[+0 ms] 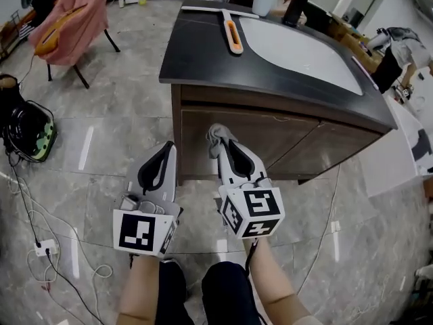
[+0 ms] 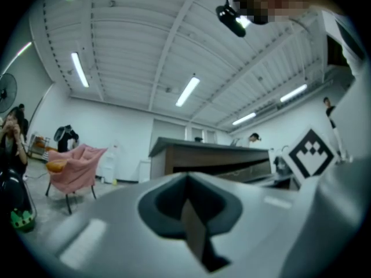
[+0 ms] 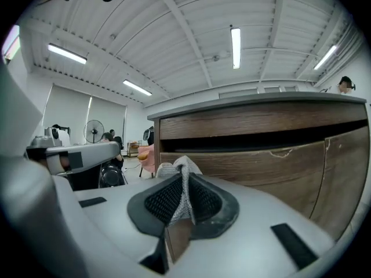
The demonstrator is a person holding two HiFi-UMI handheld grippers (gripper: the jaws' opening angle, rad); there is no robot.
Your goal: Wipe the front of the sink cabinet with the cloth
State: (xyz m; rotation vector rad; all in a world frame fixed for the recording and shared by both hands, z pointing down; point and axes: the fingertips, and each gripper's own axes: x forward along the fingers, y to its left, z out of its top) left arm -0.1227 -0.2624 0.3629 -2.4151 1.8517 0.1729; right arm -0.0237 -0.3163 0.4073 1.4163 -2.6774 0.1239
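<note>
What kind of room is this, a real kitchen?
Probably not a home kitchen, more like a big test hall or workshop. The sink cabinet stands alone on a wide tiled floor, long strip lights hang on a high ribbed ceiling, and cables trail across the floor.

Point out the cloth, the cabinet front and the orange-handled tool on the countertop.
cloth (image 3: 181,169): right gripper view, tuft above the jaws.
cabinet front (image 1: 291,139): head view, wood panel.
orange-handled tool (image 1: 233,36): head view, handle.
</note>
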